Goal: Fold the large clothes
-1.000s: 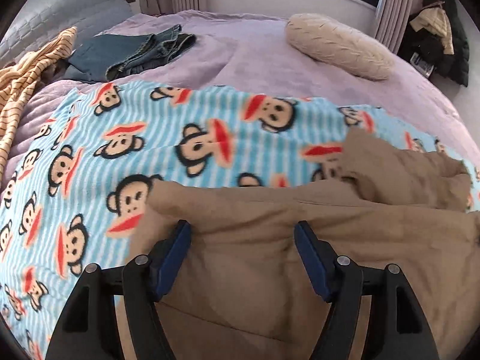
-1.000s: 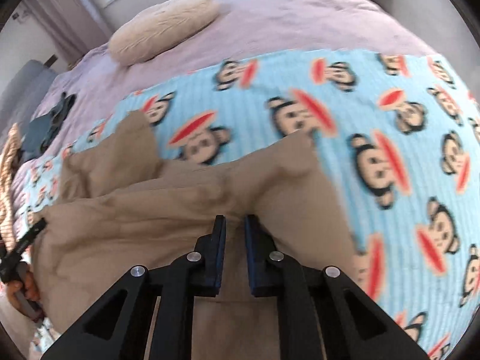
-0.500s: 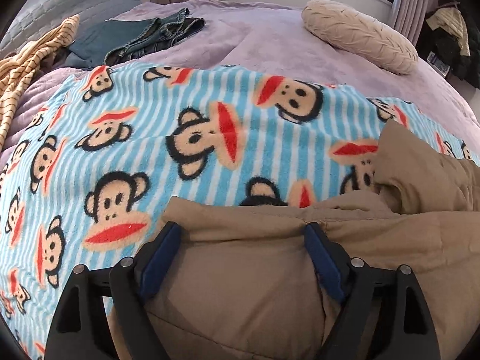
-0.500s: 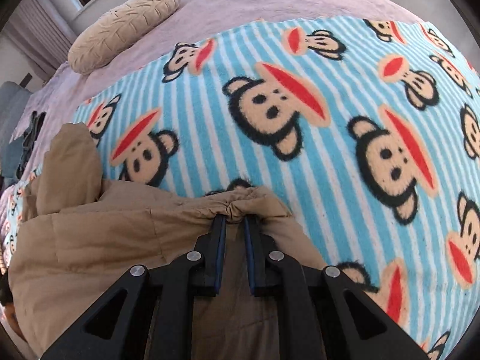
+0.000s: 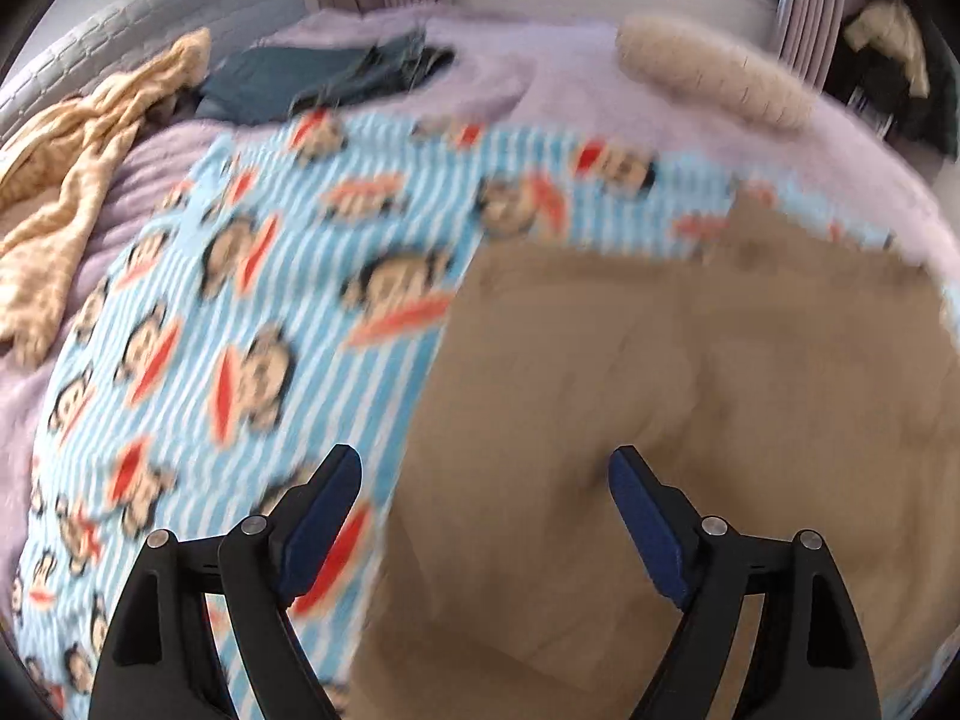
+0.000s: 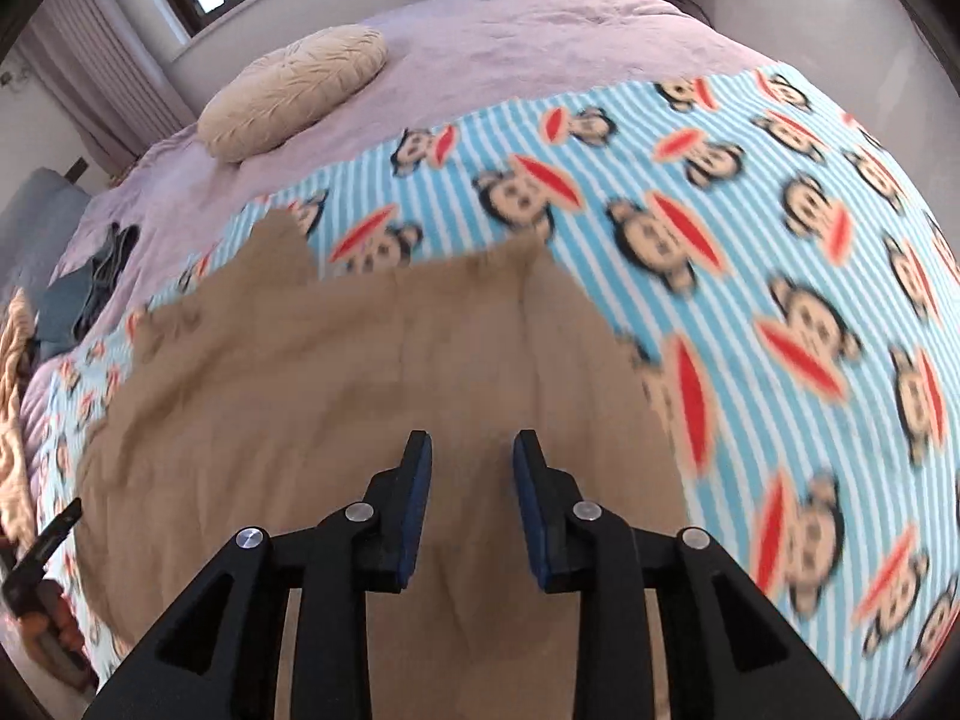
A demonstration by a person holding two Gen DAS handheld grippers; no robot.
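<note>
Since the earlier frame our right gripper (image 6: 471,450) released the tan garment (image 6: 360,372), jaws opening; left gripper (image 5: 486,474) wide, empty, garment edge at six o'clock

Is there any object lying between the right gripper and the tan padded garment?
Nothing visible. The right gripper, its jaws opening with nothing pinched between them, hovers directly over the tan padded garment.

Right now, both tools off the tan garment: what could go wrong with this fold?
1. The tan garment lies loose on the monkey-print blanket; a peak of it sticks up at the far edge, so the fold may come out uneven.
2. The right tool is opening with no cloth between its pads; a regrasp could pinch the blanket too.
3. The left tool, open, straddles the garment's edge, with the same risk.
</note>
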